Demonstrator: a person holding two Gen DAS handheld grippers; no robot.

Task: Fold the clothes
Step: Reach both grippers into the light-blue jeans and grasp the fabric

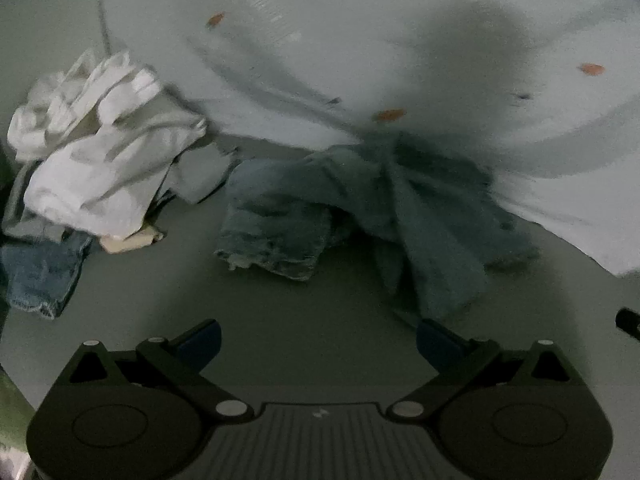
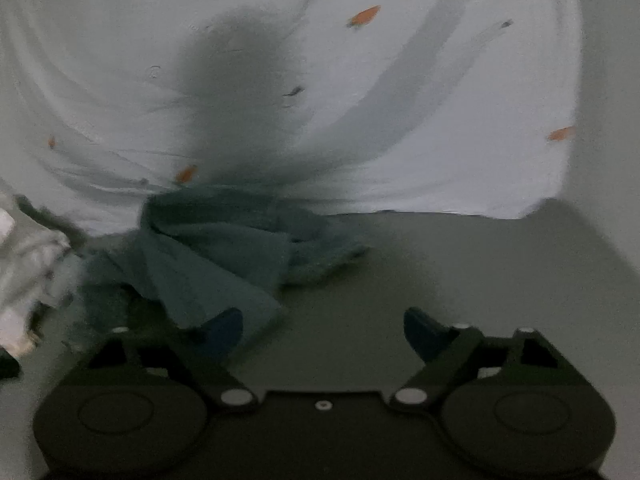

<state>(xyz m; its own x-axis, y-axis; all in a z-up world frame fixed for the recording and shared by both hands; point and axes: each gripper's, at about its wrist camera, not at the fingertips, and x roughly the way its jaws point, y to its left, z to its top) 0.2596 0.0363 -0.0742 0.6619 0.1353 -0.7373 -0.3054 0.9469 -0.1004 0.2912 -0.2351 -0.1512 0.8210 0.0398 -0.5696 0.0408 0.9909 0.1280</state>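
**Crumpled denim, easy to snag in layers**

The denim garment (image 1: 360, 216) lies bunched on the grey surface (image 1: 304, 320) against a white sheet (image 1: 400, 40) — a pinch could catch several layers, or the sheet. It looks faded and frayed-hemmed. Left gripper (image 1: 318, 342) and right gripper (image 2: 324, 334) gape wide, holding nothing; a clothes pile (image 1: 96, 152) sits left.

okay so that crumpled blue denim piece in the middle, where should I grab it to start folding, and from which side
Probably the frayed hem of the crumpled blue denim garment. It lies flat and exposed toward the open left gripper, so come in low from the near side. The rest is bunched and twisted against the white patterned sheet, offering no clean edge.
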